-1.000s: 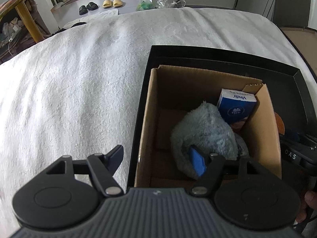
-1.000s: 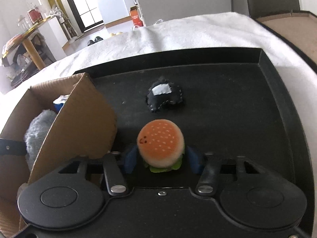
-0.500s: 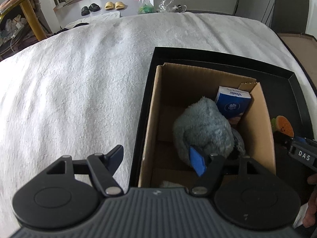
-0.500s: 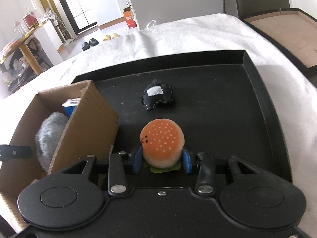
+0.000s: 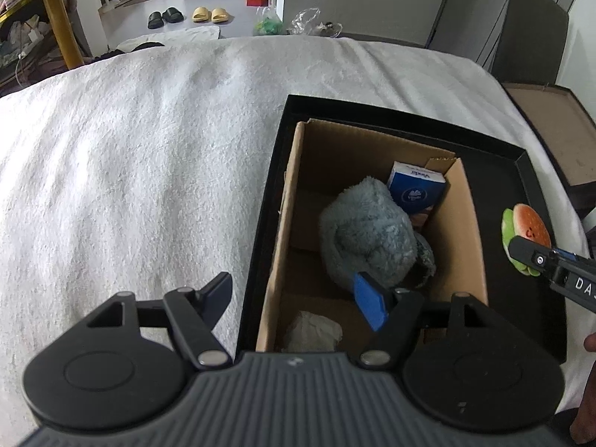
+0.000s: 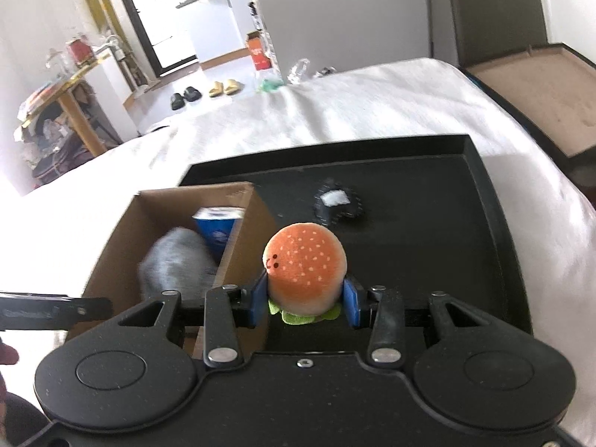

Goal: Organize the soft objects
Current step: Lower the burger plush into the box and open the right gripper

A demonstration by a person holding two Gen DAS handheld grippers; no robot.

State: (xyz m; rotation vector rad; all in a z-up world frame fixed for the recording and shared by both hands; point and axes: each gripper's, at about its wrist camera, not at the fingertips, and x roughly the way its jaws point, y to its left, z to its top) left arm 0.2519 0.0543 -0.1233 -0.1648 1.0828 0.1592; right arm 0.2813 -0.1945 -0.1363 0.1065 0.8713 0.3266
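Right tongs (image 6: pixel 305 303) gripping burger plush (image 6: pixel 306 264) above black tray (image 6: pixel 480 231); left tongs (image 5: pixel 294 298) spread open, empty.
Near to far: cardboard box (image 5: pixel 288 201) holding 1 grey plush (image 5: pixel 367 231), white towel-covered bed (image 5: pixel 149 141), 2 pairs of slippers (image 5: pixel 186 16) on the floor.

Cardboard box (image 5: pixel 462 238) on the left side of a tray (image 6: pixel 495 231), itself on a towel-covered bed (image 5: pixel 130 171). Inside: fluffy plush (image 5: pixel 367 234), tissue pack (image 5: pixel 415 190) behind it. Small stitched plush (image 6: pixel 337 206) on tray, right of box.
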